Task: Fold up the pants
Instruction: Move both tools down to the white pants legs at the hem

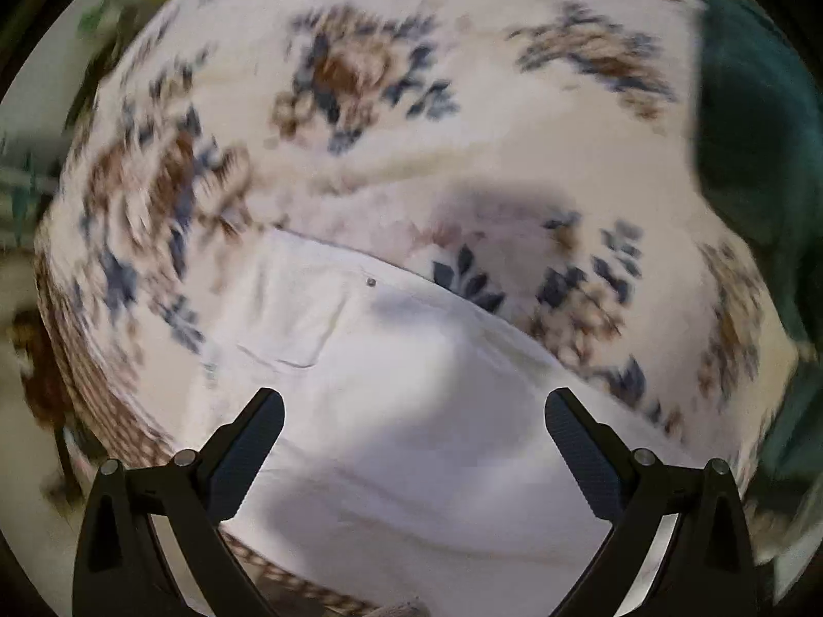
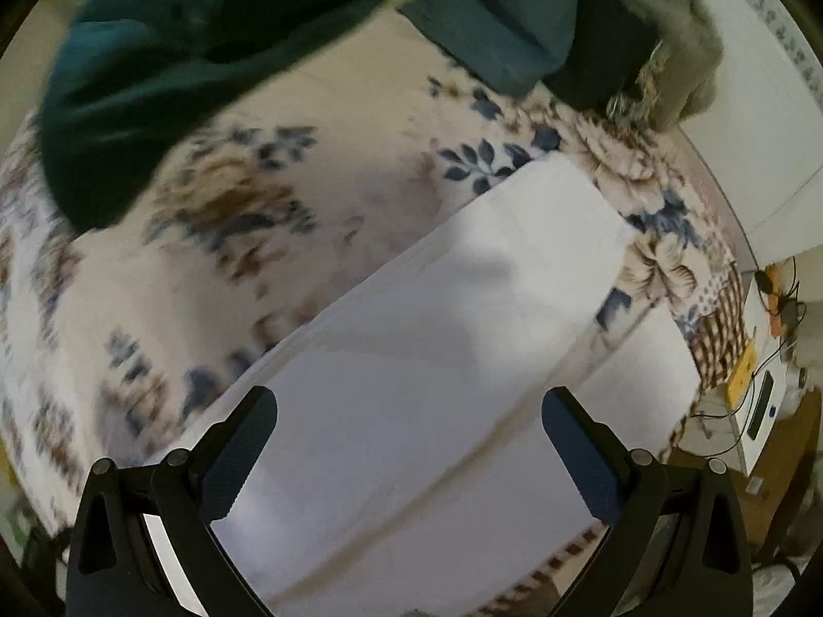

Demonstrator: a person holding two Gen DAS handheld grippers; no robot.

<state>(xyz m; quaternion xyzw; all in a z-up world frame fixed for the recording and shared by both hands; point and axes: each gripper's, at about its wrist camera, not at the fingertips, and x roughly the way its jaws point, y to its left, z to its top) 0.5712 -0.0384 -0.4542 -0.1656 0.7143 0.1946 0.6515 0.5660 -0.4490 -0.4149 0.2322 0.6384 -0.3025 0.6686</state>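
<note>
White pants (image 1: 411, 411) lie flat on a floral blanket (image 1: 360, 103). The left wrist view shows their waist end with a back pocket and a small rivet. The right wrist view shows the legs (image 2: 463, 334) running away to the hem at the upper right. My left gripper (image 1: 414, 406) is open and empty above the waist part. My right gripper (image 2: 409, 406) is open and empty above the legs. Both views are blurred by motion.
Dark teal cloth (image 2: 180, 51) and a teal cushion (image 2: 494, 10) lie at the far side of the blanket, with a grey furry thing (image 2: 679, 41) beside them. A small table with cables and a yellow object (image 2: 740, 375) stands at the right.
</note>
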